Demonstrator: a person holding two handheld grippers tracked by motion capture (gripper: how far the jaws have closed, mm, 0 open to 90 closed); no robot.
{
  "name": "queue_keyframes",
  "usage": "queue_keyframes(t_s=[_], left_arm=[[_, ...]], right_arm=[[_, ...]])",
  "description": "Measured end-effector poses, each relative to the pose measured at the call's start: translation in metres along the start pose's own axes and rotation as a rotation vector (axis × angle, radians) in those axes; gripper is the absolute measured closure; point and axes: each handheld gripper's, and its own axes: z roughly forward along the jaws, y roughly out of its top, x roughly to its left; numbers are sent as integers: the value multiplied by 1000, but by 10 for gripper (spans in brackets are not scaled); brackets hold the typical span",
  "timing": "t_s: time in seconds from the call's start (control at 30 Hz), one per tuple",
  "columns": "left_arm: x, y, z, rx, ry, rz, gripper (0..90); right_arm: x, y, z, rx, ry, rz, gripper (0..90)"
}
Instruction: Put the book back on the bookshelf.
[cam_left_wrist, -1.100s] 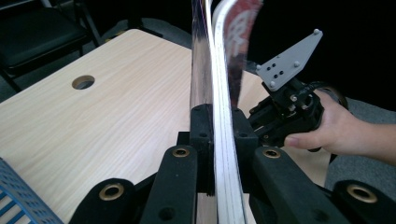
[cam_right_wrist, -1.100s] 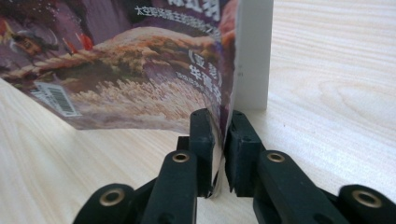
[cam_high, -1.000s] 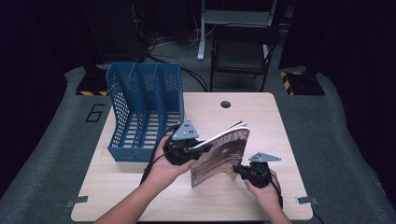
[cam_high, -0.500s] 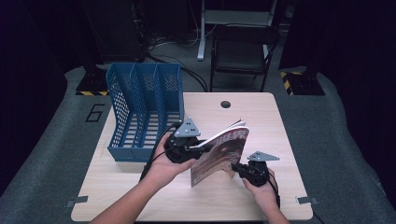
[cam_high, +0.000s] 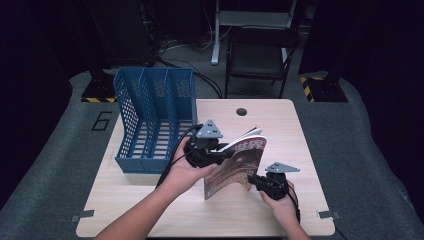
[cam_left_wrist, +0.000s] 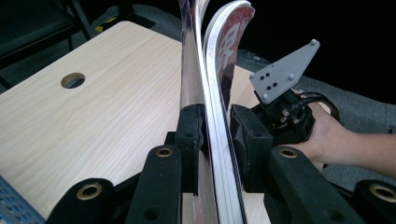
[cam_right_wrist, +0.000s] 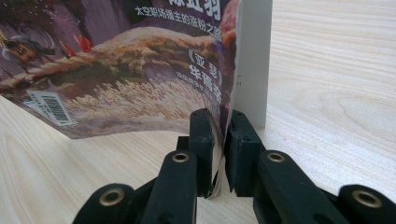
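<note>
A magazine (cam_high: 235, 165) is being held upright on the table (cam_high: 280, 125), just right of the blue file rack (cam_high: 155, 120). Its lower corner is being pinched by the right gripper (cam_right_wrist: 218, 128). The left gripper (cam_left_wrist: 217, 130) jaws have just been opening, the magazine's upper edge being loosely straddled between them.

Both tongs are black. The left tongs (cam_high: 227, 153) and the right tongs (cam_high: 251, 181) each carry a grey three-cornered plate on top, fastened with small screws. Brass-ringed pivot holes mark the jaw links behind the pads. A black cable trails from each body. The forearms are bare, without sleeves.
</note>
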Motion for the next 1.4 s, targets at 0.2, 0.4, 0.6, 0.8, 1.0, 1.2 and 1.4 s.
queue_keyframes(t_s=[0.2, 0.4, 0.6, 0.8, 1.0, 1.2, 1.4], left_arm=[[1, 3, 2, -9, 16, 9, 735], [1, 2, 4, 22, 21, 32, 777], [3, 2, 5, 30, 23, 18, 795], [2, 5, 6, 62, 35, 37, 812], [1, 10, 6, 112, 57, 38, 827], [1, 13, 9, 151, 72, 21, 824], [2, 10, 18, 214, 46, 16, 794]], right_arm=[[0, 0, 0, 0, 8, 7, 818], [0, 0, 0, 2, 0, 23, 813], [-1, -1, 0, -2, 2, 22, 810], [-1, -1, 0, -2, 8, 26, 807], [0, -1, 0, -3, 13, 29, 805], [0, -1, 0, -2, 1, 27, 805], [-1, 0, 0, -7, 12, 18, 803]])
